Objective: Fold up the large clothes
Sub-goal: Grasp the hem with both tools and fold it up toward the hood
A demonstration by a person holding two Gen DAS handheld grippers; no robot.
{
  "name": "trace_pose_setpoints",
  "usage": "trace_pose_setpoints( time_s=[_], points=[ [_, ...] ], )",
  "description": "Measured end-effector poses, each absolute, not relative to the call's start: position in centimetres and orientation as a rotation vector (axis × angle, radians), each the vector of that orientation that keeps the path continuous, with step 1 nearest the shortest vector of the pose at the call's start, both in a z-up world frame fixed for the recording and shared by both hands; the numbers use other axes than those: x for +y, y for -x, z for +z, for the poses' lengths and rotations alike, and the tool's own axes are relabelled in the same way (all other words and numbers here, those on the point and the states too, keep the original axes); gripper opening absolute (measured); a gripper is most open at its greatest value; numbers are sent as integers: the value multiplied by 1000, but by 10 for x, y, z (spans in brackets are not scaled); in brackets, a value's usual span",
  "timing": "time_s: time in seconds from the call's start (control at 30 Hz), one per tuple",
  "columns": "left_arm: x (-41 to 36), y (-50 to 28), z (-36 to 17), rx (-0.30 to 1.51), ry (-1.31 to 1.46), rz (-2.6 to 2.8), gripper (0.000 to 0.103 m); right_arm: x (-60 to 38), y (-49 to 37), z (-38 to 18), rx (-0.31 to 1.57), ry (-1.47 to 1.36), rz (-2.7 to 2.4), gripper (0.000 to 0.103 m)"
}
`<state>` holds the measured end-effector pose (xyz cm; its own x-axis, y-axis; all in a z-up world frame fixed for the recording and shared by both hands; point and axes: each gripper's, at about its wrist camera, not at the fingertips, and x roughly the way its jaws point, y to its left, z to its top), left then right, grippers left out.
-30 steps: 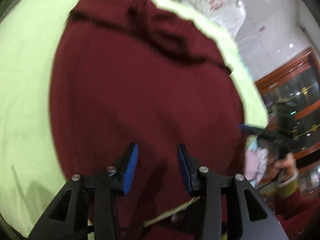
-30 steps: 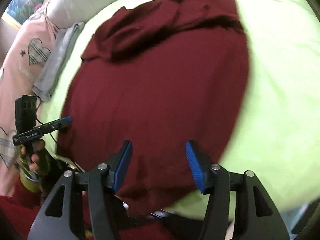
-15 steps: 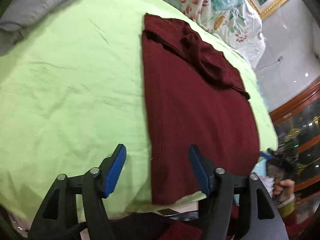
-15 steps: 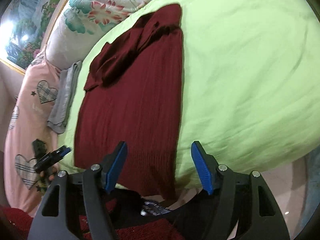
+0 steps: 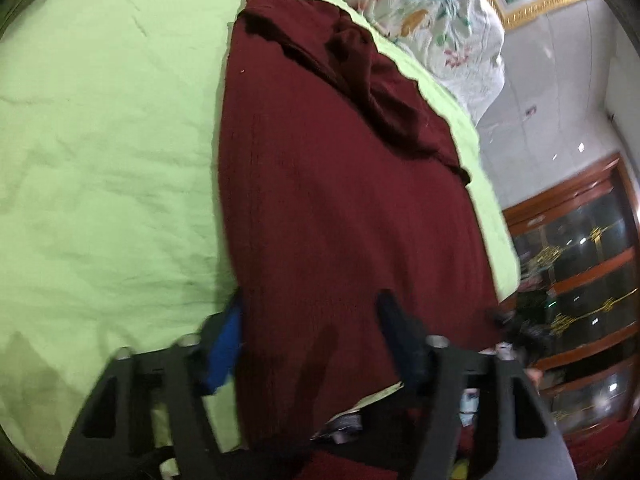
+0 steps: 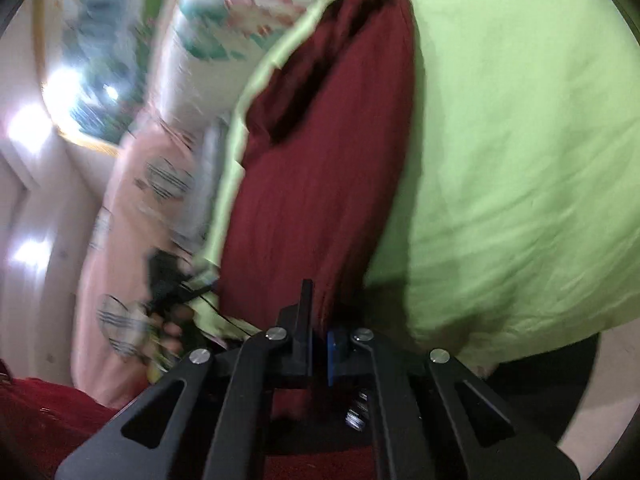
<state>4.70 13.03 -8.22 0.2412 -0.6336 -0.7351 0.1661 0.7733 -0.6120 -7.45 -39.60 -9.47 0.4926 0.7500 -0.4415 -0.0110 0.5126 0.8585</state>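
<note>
A dark red knit garment lies spread on the green bed, its sleeves bunched at the far end near the floral pillow. The left claw hangs open over the near hem, straddling the garment's left edge. The right claw is pinched closed on the hem's other corner. The knit looks soft, floppy and fairly heavy, so it will likely sag and stretch; gripping both hem corners suits it best.
</note>
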Motion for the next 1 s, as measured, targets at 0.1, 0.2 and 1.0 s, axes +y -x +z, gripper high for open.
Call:
trace_pose_setpoints(
  time_s=[0.1, 0.2, 1.0],
  points=[
    [136, -37, -83, 1210, 453, -573, 56, -416, 81, -83, 870, -969, 549, 5],
    [142, -29, -83, 1216, 442, -580, 56, -420, 79, -83, 891, -960, 551, 5],
    [129, -81, 35, 854, 543, -617, 6, -429, -2, -24, 746, -937, 612, 5]
  ],
)
